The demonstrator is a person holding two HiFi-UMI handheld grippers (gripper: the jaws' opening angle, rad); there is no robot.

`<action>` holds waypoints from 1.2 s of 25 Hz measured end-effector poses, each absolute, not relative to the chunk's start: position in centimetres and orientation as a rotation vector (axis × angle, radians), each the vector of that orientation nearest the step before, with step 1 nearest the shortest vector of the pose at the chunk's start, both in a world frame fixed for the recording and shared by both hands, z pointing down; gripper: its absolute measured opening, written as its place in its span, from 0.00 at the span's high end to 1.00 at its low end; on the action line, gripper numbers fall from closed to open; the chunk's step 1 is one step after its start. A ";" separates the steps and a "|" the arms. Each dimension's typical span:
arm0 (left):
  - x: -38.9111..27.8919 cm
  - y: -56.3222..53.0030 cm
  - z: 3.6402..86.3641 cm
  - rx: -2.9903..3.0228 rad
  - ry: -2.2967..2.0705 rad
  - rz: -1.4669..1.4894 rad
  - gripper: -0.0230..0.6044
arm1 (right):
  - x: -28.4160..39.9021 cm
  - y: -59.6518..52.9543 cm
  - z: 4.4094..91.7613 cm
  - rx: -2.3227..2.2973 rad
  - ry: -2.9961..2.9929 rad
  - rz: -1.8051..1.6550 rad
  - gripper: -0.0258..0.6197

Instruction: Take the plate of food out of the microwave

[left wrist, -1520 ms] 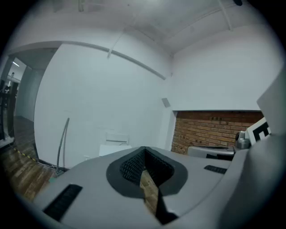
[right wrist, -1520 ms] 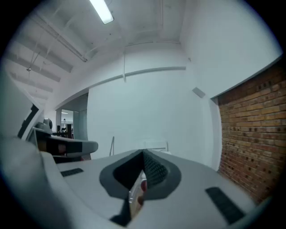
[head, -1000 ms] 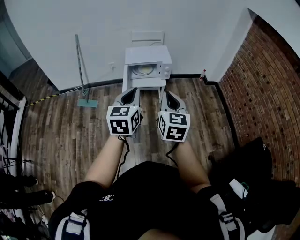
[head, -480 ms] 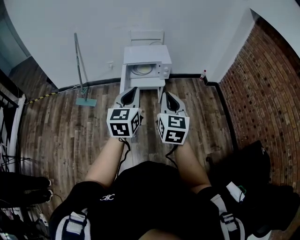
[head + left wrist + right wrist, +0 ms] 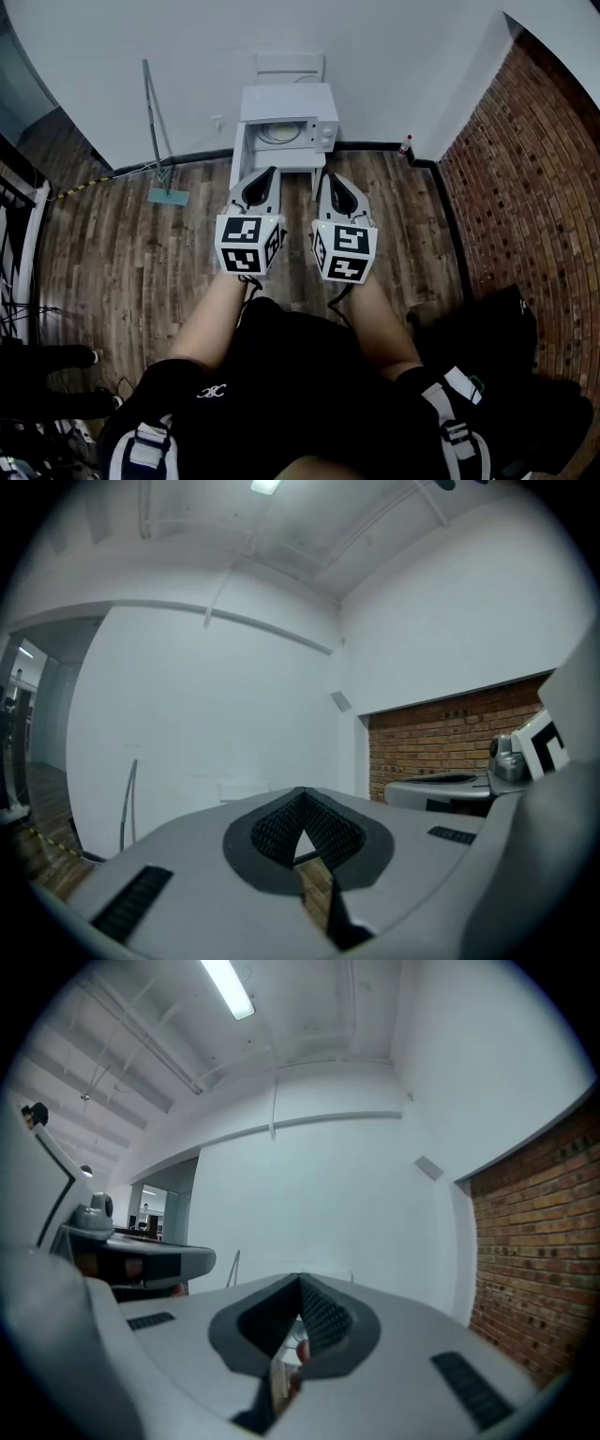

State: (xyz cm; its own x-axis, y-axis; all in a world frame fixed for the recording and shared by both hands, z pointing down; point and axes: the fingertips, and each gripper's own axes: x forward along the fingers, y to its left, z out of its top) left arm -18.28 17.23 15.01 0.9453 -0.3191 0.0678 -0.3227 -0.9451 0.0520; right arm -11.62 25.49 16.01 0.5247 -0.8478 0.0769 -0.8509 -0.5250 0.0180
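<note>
A white microwave (image 5: 286,105) stands on a small white stand against the far wall in the head view. A pale round plate (image 5: 278,134) shows in its front opening; the food on it is too small to make out. My left gripper (image 5: 265,174) and right gripper (image 5: 329,179) are held side by side, level, pointing at the microwave and a short way from it over the floor. Both are shut with nothing between the jaws. In the left gripper view the left gripper (image 5: 302,795) has its tips together. The right gripper (image 5: 300,1283) looks the same in the right gripper view.
A long-handled mop (image 5: 154,131) leans on the wall left of the microwave. A small bottle (image 5: 405,145) stands in the corner by the brick wall (image 5: 525,178). Dark bags (image 5: 511,375) lie at the lower right. A white chair back (image 5: 291,67) shows behind the microwave.
The person has stepped closer to the microwave, which now sits a little larger and higher in the head view. Both grippers went forward with the body and stayed shut.
</note>
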 end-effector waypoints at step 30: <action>-0.4 -3.3 21.2 2.916 -0.492 0.171 0.97 | 6.1 5.4 20.3 2.562 -1.451 0.147 0.95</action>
